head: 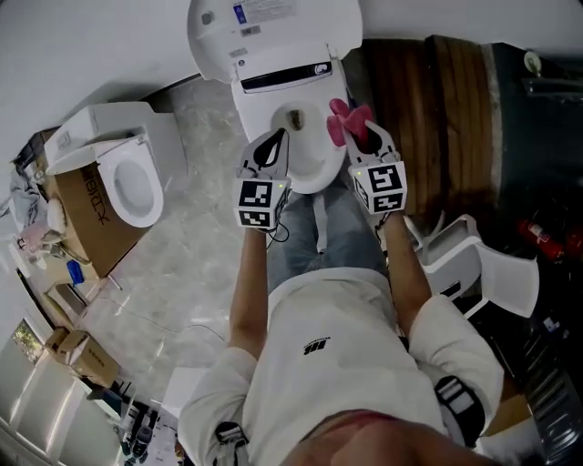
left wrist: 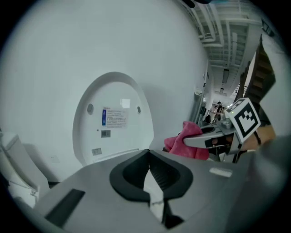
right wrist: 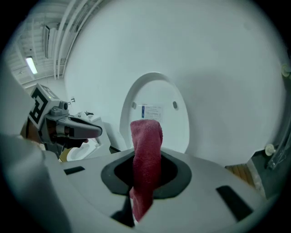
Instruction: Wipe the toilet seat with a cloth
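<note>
Beneath the raised lid (head: 273, 27), over the bared seat (head: 314, 177), the right gripper (head: 364, 138) is being held clamped on the cloth (head: 343, 121), poised for wiping; the left gripper (head: 273, 146) is being carried closed and empty, aside.

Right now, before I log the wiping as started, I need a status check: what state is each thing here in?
toilet lid: raised, tipped back.
toilet seat: down on the bowl.
cloth: bunched and clamped, sticking out past the jaws.
right gripper: shut on the cloth, held over the seat's right side.
left gripper: shut, nothing between its jaws, held over the seat's left side.
</note>
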Demonstrator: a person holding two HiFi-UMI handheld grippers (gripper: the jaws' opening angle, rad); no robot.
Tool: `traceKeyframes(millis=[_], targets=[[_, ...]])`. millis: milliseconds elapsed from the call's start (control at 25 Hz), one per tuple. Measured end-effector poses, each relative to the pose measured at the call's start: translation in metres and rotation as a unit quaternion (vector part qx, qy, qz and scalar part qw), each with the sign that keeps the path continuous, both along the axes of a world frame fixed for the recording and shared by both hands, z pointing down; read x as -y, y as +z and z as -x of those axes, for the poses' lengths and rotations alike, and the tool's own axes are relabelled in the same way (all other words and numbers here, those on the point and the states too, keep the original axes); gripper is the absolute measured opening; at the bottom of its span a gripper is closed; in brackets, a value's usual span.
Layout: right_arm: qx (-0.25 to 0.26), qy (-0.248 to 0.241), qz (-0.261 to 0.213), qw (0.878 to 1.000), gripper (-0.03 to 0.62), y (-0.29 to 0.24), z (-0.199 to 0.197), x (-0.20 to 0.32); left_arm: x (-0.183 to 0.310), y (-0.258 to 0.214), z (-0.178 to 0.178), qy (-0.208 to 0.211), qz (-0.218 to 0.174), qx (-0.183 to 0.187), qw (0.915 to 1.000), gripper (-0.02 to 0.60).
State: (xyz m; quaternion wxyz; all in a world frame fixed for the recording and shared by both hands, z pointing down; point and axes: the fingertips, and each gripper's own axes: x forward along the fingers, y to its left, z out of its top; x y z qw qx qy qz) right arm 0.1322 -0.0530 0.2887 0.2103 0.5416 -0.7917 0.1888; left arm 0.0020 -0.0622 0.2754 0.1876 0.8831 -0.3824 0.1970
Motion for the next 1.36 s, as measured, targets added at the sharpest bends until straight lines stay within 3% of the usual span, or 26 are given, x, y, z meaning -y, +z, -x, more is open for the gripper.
traceKeyframes(millis=[280,600,920,1360], targets=[[-0.014,-0.016,-0.049,0.999,0.046,-0.105,0.006,-0.016,-0.016,-0.092,0.015,0.001,-0.041,-0.007,0.9991,0.011],[-0.019,-0.042,-0.088,0.995,0.046,-0.179,0.020,-0.043,-0.045,-0.165,0.020,0.018,-0.078,-0.012,0.9967,0.011],[-0.019,-0.044,-0.102,0.994,0.046,-0.201,0.036,-0.058,-0.057,-0.188,0.032,0.012,-0.092,-0.028,0.9953,0.011],[-0.023,-0.027,-0.118,0.992,0.046,-0.213,0.055,-0.066,-0.067,-0.193,0.040,0.040,-0.096,-0.030,0.9941,0.011]])
